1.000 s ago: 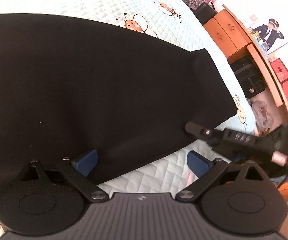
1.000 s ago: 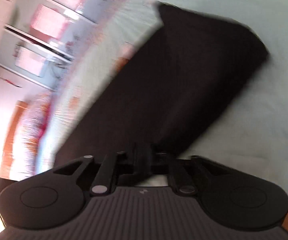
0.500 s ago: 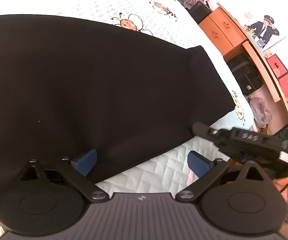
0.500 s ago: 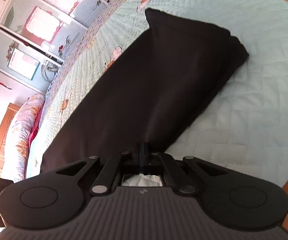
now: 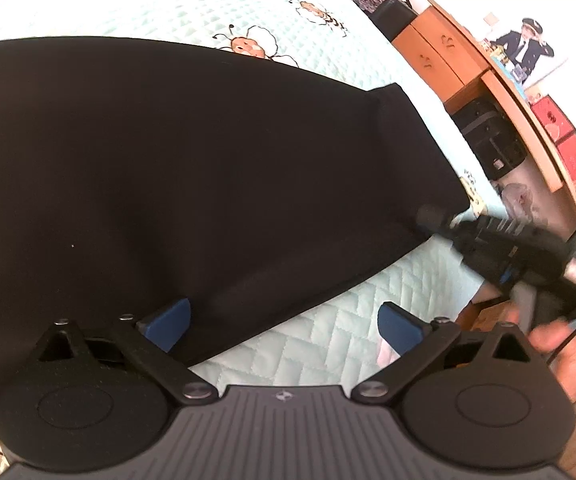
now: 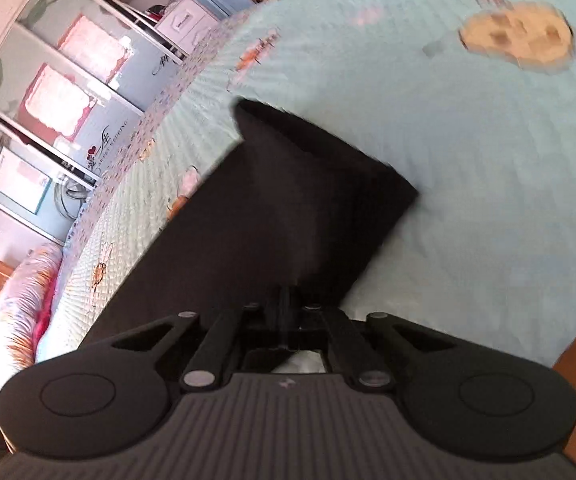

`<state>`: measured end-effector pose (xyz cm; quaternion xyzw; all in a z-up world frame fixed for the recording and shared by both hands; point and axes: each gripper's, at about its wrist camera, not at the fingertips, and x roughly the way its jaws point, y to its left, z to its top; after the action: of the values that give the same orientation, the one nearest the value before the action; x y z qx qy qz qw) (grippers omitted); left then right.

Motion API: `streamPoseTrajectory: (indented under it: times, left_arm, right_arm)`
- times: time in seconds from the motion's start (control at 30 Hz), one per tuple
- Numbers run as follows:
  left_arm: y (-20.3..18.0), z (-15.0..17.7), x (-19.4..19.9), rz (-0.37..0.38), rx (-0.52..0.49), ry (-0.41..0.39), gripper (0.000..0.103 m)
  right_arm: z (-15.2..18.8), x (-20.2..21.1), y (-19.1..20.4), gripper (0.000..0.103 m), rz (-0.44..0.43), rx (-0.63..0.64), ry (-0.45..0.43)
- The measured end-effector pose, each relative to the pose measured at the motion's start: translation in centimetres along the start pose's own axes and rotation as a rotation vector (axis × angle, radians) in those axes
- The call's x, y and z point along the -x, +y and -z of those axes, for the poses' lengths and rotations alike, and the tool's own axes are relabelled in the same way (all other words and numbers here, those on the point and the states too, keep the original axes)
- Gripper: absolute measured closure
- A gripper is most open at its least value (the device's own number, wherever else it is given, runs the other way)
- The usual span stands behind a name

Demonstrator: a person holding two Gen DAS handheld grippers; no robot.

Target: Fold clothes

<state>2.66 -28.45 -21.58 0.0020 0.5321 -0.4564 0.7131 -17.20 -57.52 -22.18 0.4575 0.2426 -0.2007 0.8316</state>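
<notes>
The left gripper (image 5: pixel 284 324) is wide open, holding nothing. Its two blue fingertips (image 5: pixel 166 322) stand far apart: the left one sits over the near edge of a black garment (image 5: pixel 192 168), though whether it touches the cloth cannot be told, and the right one hangs over bare bedspread (image 5: pixel 327 336). One black garment lies flat on the pale green quilted bedspread, filling most of the left wrist view, its near hem running diagonally between the two fingertips.

The right gripper (image 6: pixel 286 312) is closed tight on the garment (image 6: pixel 288 208), its two jaws pressed together with dark fabric pinched between them. From the left wrist view, this right gripper (image 5: pixel 433 216) meets the garment at its right corner, blurred, with the person's hand (image 5: pixel 563 356) on its handle at the frame edge.

Beyond the garment the bedspread shows cartoon bee prints (image 5: pixel 248 44); three are clear in the left wrist view. To the right of the bed stands one wooden desk (image 5: pixel 483 80) with drawers, a black box beneath it. In the right wrist view, a patterned pillow (image 6: pixel 24 300) lies at the far left of the bed, with pale cabinet doors (image 6: pixel 60 80) behind.
</notes>
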Motion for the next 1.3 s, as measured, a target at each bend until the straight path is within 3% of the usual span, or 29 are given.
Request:
streamPoseTrajectory:
  times: [0.13,0.2,0.23,0.27,0.3,0.43,0.53,0.57,0.67,0.73,0.97,1.0,1.07,1.1,1.13,1.3]
  left_arm:
    - [-0.3,-0.1,-0.2,-0.012,-0.010,0.003,0.001]
    - [-0.1,-0.1,-0.2,-0.008,-0.003,0.004,0.001]
    - [-0.1,-0.2,-0.1,-0.005,-0.001,0.003,0.000]
    - [0.0,-0.2,-0.1,-0.003,0.002,0.003,0.000]
    - [0.0,-0.2,-0.1,0.000,0.004,0.001,0.000]
    - [-0.2,-0.2,-0.2,-0.006,-0.004,0.002,0.000]
    - [-0.4,-0.2,-0.2,-0.018,-0.020,0.003,0.000]
    - [-0.6,-0.2,-0.2,-0.023,-0.027,0.002,0.000]
    - [-0.7,-0.2,-0.4,-0.031,-0.039,0.002,0.000]
    - [-0.6,-0.4,-0.4,-0.030,-0.039,0.004,0.000]
    - [0.0,-0.5,-0.4,-0.011,-0.015,0.008,0.000]
    - [0.0,-0.6,-0.4,-0.009,-0.014,0.009,0.000]
    - [0.0,-0.7,-0.5,-0.003,-0.009,0.009,0.000]
    - [0.1,-0.7,-0.5,0.002,-0.006,0.009,0.000]
    - [0.2,-0.7,-0.4,0.007,-0.003,0.009,0.000]
    - [0.4,-0.7,-0.4,0.015,-0.005,0.009,0.000]
  right_arm:
    - [-1.9,-0.1,2.4,0.095,-0.038,0.063,-0.052]
    - [-3.0,-0.9,1.7,0.095,-0.026,0.028,-0.076]
    - [-3.4,-1.1,0.7,0.093,0.007,-0.005,-0.088]
    - [-3.8,-1.3,-0.3,0.099,0.038,-0.037,-0.099]
    - [-3.7,-1.3,-1.6,0.103,0.031,-0.071,-0.099]
    - [-3.3,-1.3,-6.0,0.103,-0.001,-0.189,-0.095]
    - [-3.3,-0.6,-4.2,0.103,0.039,-0.154,-0.100]
    - [-3.5,-0.3,-3.5,0.095,0.040,-0.153,-0.107]
    - [-4.9,-0.7,-1.5,0.093,-0.037,-0.127,-0.126]
    - [-6.2,-1.9,-0.2,0.087,-0.039,-0.096,-0.120]
    - [-10.4,-8.2,2.7,0.084,-0.058,-0.041,-0.075]
    - [-10.5,-9.0,1.9,0.084,-0.018,-0.059,-0.064]
    - [-10.2,-10.4,-0.5,0.103,0.024,-0.148,-0.035]
    - [-10.0,-11.0,-2.2,0.103,0.025,-0.218,-0.017]
    - [-9.6,-11.0,-4.0,0.103,-0.051,-0.315,-0.030]
    - [-9.1,-10.0,-4.6,0.103,-0.092,-0.351,-0.046]
